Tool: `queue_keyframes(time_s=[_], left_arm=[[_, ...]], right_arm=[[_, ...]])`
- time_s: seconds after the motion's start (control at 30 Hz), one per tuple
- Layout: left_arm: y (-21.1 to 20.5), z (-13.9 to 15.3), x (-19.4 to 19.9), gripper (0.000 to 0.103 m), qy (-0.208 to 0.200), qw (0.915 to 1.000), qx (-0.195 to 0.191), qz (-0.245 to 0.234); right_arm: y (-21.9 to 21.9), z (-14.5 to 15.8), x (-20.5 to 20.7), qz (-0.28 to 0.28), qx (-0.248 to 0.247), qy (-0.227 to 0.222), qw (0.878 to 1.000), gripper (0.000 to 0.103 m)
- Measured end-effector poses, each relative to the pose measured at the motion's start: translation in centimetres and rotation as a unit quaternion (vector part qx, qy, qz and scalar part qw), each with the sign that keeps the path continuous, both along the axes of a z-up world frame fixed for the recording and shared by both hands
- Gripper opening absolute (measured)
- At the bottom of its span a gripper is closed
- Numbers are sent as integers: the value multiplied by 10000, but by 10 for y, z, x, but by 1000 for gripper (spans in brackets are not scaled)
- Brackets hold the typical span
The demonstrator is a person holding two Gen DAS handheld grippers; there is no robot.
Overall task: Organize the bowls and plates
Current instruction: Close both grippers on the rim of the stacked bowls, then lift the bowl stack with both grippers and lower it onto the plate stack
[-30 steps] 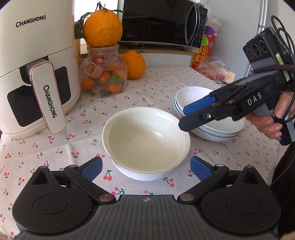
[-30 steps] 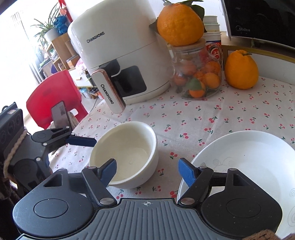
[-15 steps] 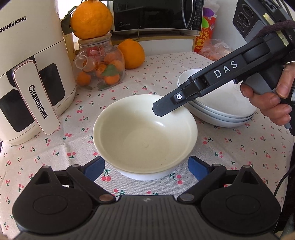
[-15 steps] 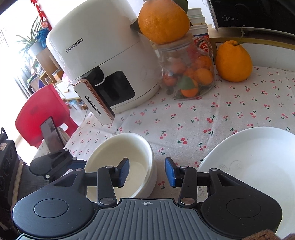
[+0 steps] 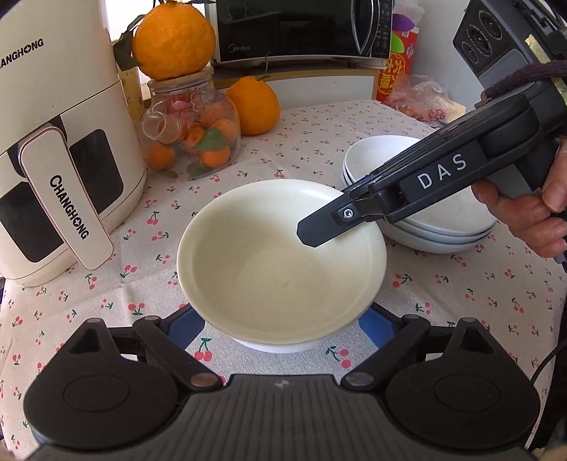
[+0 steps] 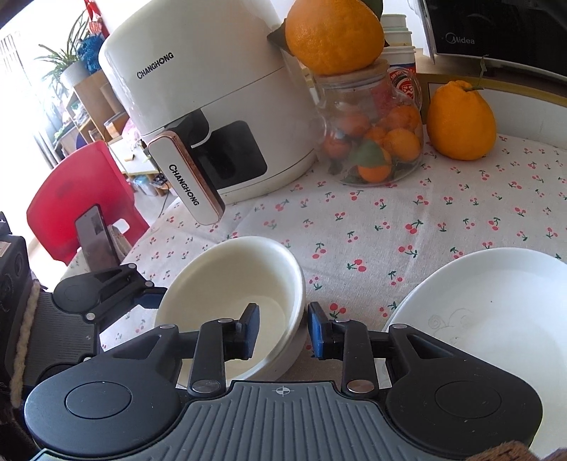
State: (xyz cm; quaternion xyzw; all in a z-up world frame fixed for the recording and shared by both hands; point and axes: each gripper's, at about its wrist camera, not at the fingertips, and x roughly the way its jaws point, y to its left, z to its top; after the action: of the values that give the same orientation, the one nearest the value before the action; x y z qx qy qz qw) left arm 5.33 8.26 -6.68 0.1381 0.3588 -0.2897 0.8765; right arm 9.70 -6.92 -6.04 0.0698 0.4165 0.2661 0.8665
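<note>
A cream bowl [image 5: 280, 262] stands on the cherry-print tablecloth [image 5: 319, 142]. My left gripper [image 5: 280, 324] reaches around its near side. Its blue pads [image 5: 184, 326] sit either side of the base, half hidden under the rim, and the jaws are closing slightly. My right gripper [image 6: 283, 329] straddles the bowl's [image 6: 230, 283] right rim with one finger inside and one outside. Its jaws are closing, with a gap still showing at the inner pad. From the left wrist view the right gripper [image 5: 319, 230] comes in from the right, held by a hand [image 5: 524, 212]. A stack of white shallow bowls [image 5: 443, 227] [image 6: 496, 319] sits to the right.
A white air fryer [image 5: 53, 159] stands at the left. Beside it is a glass jar of oranges [image 5: 191, 142] with a big orange on its lid, then another orange [image 5: 253, 106]. A microwave [image 5: 294, 32] is behind. A red chair [image 6: 81, 198] and a phone [image 6: 95, 237] lie past the table's left edge.
The right gripper came from over the stack to the cream bowl's rim and its jaws narrowed a lot. The left gripper closed in until its pads flank the bowl's base.
</note>
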Motion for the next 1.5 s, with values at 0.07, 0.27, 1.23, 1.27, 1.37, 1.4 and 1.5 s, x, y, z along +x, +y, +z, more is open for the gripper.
queue_keyframes(time_s=[0.07,0.27,1.23,1.27,1.37,1.4,1.5], left_arm=[[-2,4,0,92,-44,10000,-33,-29],[-9,20,2,92,-126,9996,-227,-147],[-132,16,17,92,-130,9949,-521,-853],[-134,15,16,92,-139,9949,-504,-864],[-139,11,18,92,-75,9948,-506,-883],[-140,9,19,92,-56,9948,-499,-887],[-144,6,19,92,-66,9950,-391,-918]], right_arm=[[-2,3,-1,-5,-16,-62,10000,28],[-14,14,-3,-116,17,-159,9998,29],[-149,39,-31,-1323,70,-433,9902,30],[-152,37,-31,-1342,38,-430,9900,30],[-159,32,-31,-1420,39,-364,9892,30],[-160,30,-31,-1430,40,-350,9891,30],[-162,25,-30,-1424,-2,-327,9893,30]])
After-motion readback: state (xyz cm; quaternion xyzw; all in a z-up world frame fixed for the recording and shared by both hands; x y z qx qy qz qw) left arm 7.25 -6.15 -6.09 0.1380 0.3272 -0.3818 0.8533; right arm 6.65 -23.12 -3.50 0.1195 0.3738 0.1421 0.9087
